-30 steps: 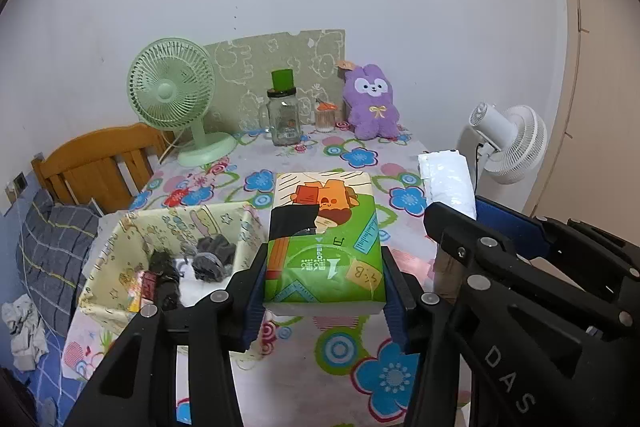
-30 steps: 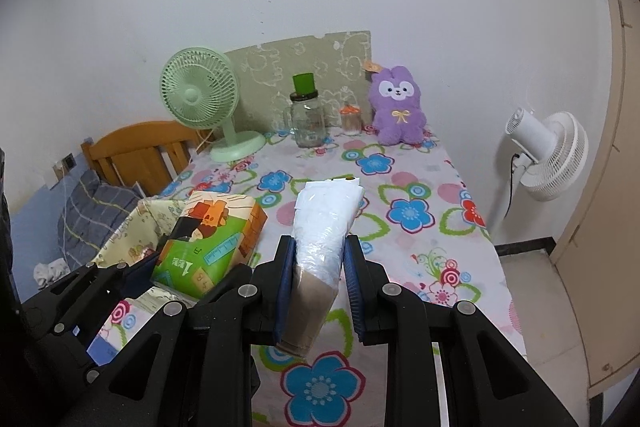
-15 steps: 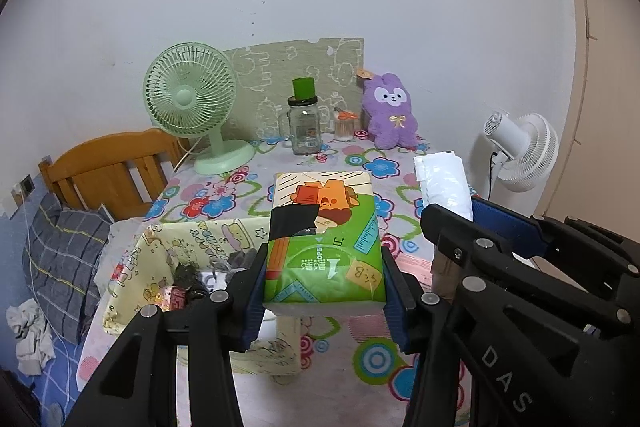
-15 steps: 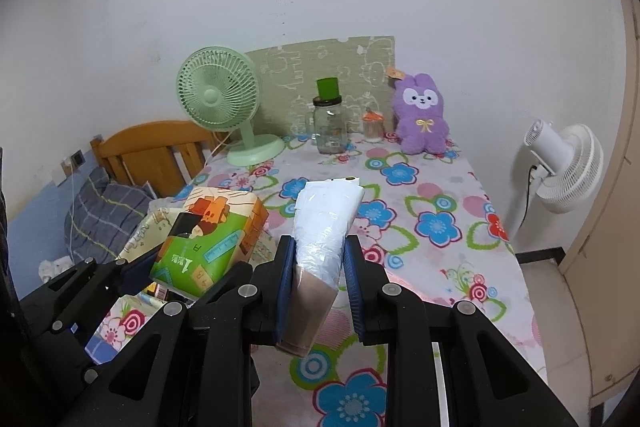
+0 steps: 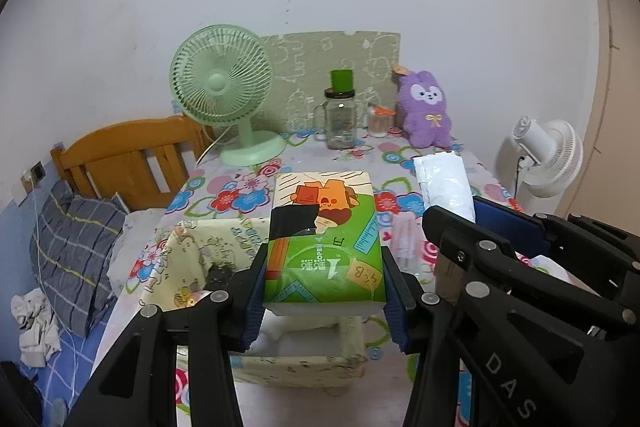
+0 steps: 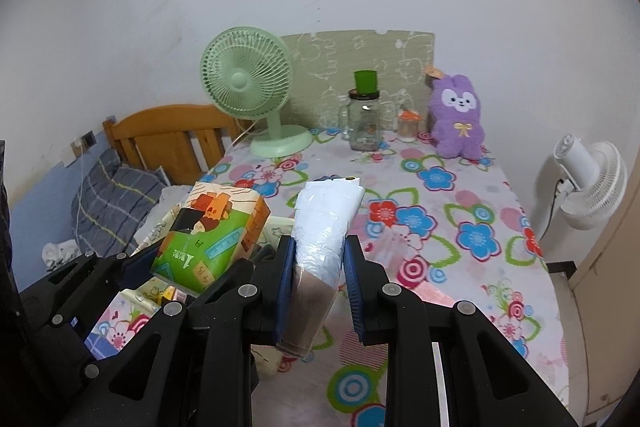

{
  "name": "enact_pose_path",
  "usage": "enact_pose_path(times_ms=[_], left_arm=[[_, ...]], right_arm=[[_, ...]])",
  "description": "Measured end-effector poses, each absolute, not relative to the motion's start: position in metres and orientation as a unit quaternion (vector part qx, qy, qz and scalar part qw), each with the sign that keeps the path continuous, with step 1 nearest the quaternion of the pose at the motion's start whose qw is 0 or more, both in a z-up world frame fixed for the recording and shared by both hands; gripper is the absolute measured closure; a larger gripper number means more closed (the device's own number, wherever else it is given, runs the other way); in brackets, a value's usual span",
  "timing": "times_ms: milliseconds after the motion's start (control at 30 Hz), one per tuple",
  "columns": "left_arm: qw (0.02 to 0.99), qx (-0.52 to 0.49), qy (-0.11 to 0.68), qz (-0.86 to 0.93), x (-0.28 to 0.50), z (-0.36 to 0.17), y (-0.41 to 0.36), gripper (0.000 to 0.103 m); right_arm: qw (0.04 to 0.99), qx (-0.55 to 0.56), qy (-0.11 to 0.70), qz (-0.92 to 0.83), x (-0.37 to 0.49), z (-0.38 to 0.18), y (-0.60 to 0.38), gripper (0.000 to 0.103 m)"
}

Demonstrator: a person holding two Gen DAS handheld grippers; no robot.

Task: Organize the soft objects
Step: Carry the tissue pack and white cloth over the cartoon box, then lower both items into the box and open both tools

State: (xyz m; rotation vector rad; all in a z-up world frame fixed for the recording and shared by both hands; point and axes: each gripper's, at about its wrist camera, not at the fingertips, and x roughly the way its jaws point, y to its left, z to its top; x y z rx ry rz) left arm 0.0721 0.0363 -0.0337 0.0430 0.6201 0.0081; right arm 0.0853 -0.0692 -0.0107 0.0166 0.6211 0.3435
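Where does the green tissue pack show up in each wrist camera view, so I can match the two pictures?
Left wrist view: the green tissue pack sits at centre, clamped in the left gripper.
Right wrist view: the pack is lower left, beside the white packet.
Shared landmark: the purple plush rabbit by the back wall.

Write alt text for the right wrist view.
The right gripper grips a white plastic-wrapped pack above a floral tablecloth. The left gripper holds a green tissue pack beside it; a green fan and purple plush stand behind.
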Motion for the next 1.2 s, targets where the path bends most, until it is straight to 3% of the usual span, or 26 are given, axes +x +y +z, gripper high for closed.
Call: enact_pose_path(times_ms=[833,1033,1200], left_arm=[[0.936,0.009,0.35,0.032,0.096,-0.079,0.105,0.051],[0.933,0.012,0.358,0.021,0.097,-0.091,0.113,0.047],[0.934,0.005,0.356,0.014,0.096,-0.092,0.117,0.035]], right_arm=[[0.909,-0.028,0.349,0.227,0.117,-0.052,0.011,0.075],[0.901,-0.037,0.367,0.227,0.121,-0.065,0.024,0.075],[0.898,-0.04,0.374,0.227,0.124,-0.069,0.03,0.076]])
